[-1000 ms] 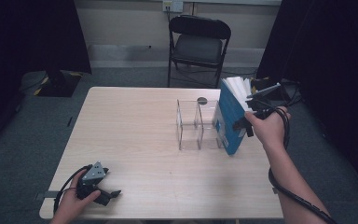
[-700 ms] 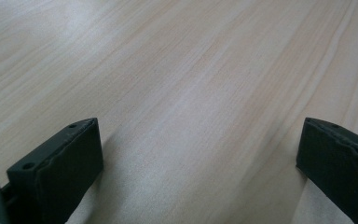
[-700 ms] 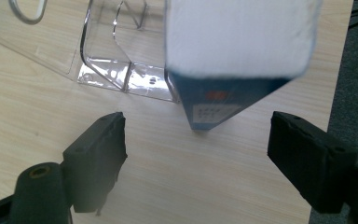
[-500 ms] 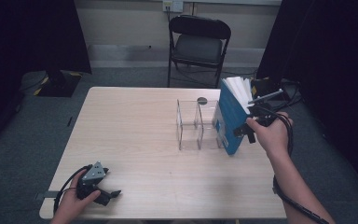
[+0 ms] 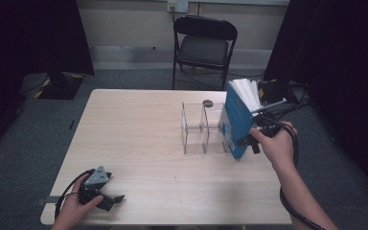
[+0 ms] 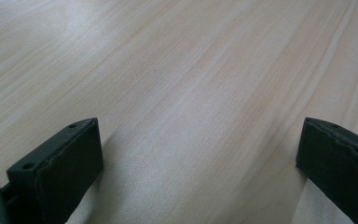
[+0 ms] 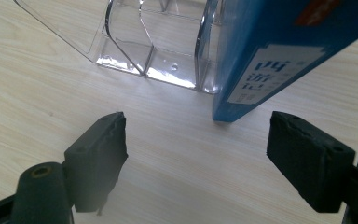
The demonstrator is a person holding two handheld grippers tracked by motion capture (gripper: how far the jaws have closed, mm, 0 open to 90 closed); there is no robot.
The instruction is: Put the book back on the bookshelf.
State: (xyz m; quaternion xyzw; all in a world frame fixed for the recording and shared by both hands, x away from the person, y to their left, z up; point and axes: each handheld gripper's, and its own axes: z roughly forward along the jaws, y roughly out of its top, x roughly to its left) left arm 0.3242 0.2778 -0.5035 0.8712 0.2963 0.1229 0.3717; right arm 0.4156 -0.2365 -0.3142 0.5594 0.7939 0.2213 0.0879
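Starting at the left, my left gripper (image 5: 106, 199) rests on the table (image 5: 139, 143) near its front left corner, held in the hand there. In the left gripper view its jaws stand wide apart over bare wood, released and gripping nothing. I judge it is simply parked and has no part in the present step.

Moving rightward, the clear plastic file holder (image 5: 202, 128) stands toward the back right part of the table, its slots open and unfilled as far as I can see. A small dark round thing (image 5: 207, 103) lies just behind it, too small for me to identify.

Touching the holder's right side is the blue book (image 5: 235, 120), standing on its lower edge and tilted, its white pages fanned at the top. In the right gripper view the book (image 7: 279, 51) leans against the holder's end wall (image 7: 205, 51), with its bottom corner on the wood.

Farthest right, near the table's right edge, my right gripper (image 5: 257, 135) sits just beside the book. Its jaws are spread wide and hold nothing; the book's corner lies ahead of the gap, not inside it.

I judge the step in hand is getting hold of the book to file it. Next I must advance the jaws around the spine, clamp firmly, then lift and steer it into a slot without tipping the holder.
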